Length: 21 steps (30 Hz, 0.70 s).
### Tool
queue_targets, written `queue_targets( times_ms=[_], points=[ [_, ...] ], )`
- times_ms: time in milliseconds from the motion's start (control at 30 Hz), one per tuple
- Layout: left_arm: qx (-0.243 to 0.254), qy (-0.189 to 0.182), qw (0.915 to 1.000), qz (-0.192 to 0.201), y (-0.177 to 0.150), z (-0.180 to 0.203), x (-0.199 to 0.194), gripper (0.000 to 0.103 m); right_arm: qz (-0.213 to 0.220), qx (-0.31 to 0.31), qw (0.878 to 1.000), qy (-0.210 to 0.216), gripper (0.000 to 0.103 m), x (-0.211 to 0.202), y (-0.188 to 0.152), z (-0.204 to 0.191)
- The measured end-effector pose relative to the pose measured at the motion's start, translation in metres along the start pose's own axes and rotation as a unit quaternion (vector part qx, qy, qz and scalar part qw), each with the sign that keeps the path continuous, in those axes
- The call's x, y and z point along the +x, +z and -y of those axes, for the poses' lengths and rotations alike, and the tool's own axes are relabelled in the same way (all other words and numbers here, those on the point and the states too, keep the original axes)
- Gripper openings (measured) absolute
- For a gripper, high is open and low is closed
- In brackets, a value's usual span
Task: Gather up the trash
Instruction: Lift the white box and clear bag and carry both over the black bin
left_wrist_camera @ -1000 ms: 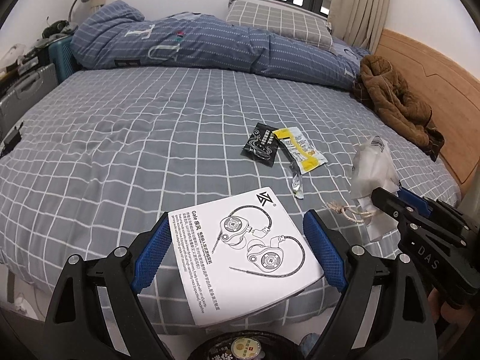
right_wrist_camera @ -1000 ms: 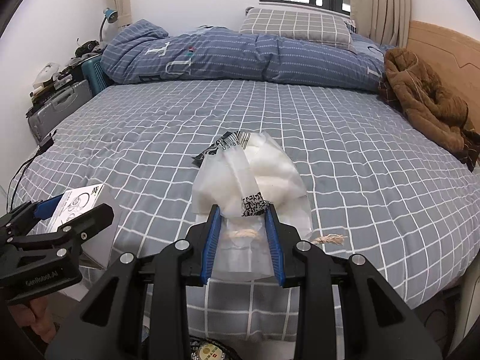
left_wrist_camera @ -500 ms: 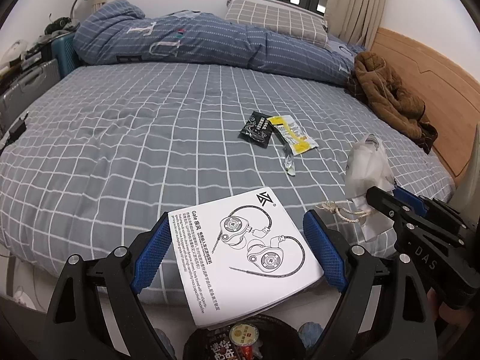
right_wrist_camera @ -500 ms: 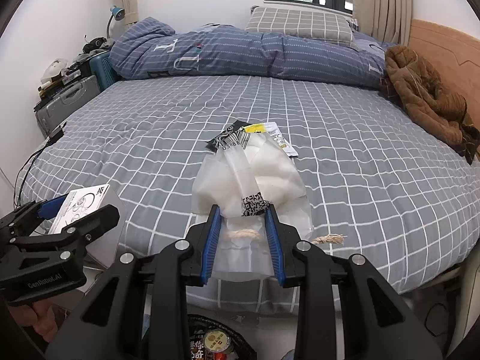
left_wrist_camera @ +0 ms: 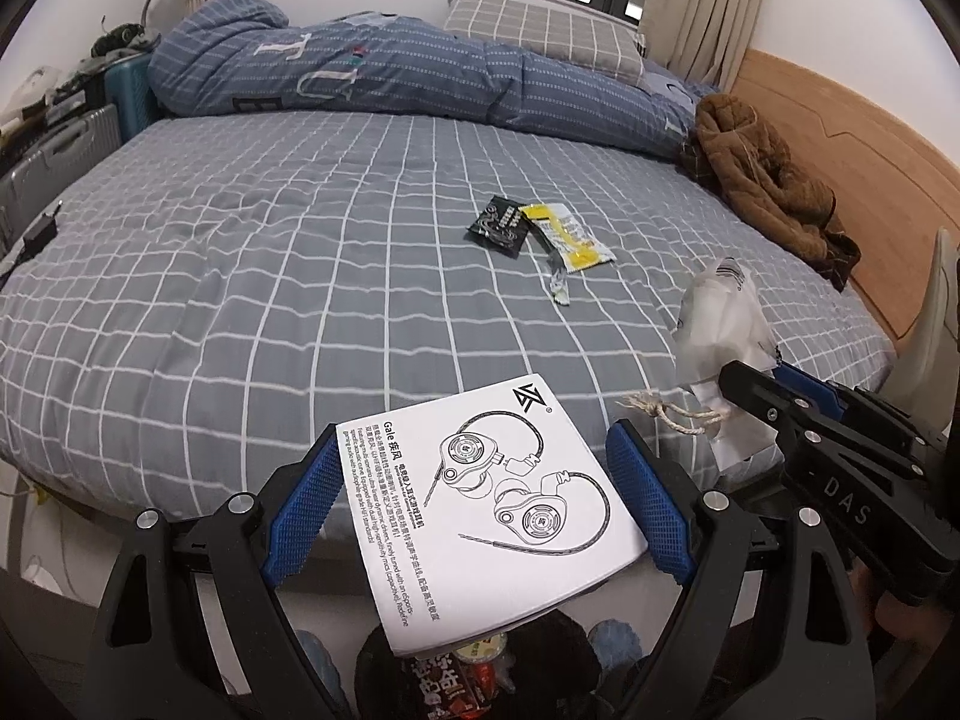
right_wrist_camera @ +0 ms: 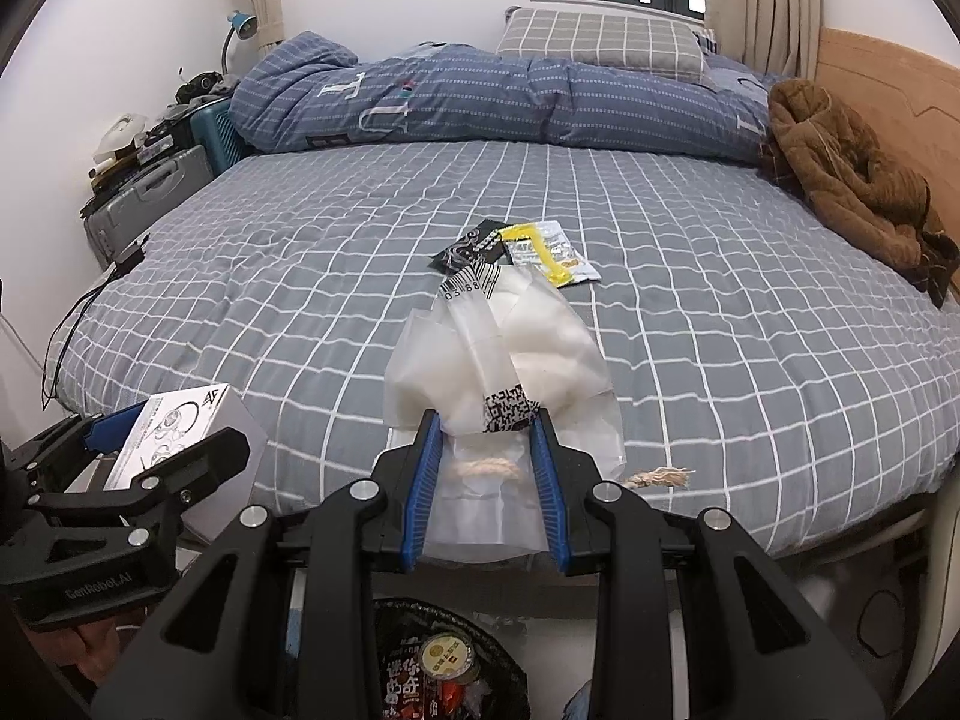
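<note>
Nearest, a bin (right_wrist_camera: 450,660) sits below both grippers. The left gripper (left_wrist_camera: 474,504) clamps a white leaflet (left_wrist_camera: 480,510); the right gripper (right_wrist_camera: 486,480) pinches a plastic bag (right_wrist_camera: 510,360). Farther, two wrappers (left_wrist_camera: 540,231) lie mid-bed (left_wrist_camera: 240,300).

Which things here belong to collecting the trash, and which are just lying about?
Job: earphone leaflet in left gripper; white plastic bag in right gripper; black wrapper, yellow wrapper on bed; bin below.

Lying about: brown coat; duvet; pillow.

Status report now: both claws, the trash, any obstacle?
Left claw holds leaflet. Right claw holds plastic bag. Trash bin below; path clear.
</note>
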<state>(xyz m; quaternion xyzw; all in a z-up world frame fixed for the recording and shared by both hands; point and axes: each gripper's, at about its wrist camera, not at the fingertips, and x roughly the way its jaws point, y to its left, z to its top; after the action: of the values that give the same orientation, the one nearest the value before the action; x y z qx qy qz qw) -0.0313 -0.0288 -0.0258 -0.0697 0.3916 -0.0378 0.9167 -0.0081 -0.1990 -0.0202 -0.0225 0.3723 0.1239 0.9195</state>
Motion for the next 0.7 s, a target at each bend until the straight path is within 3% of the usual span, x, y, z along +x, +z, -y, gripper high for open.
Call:
queue_targets(
  times_ms=[700],
  points=[
    [-0.012, 0.002, 0.999, -0.044, -0.053, 0.001, -0.012, 0.085, -0.046, 0.006, 0.999, 0.01, 0.029, -0.012, -0.056, -0.007]
  ],
)
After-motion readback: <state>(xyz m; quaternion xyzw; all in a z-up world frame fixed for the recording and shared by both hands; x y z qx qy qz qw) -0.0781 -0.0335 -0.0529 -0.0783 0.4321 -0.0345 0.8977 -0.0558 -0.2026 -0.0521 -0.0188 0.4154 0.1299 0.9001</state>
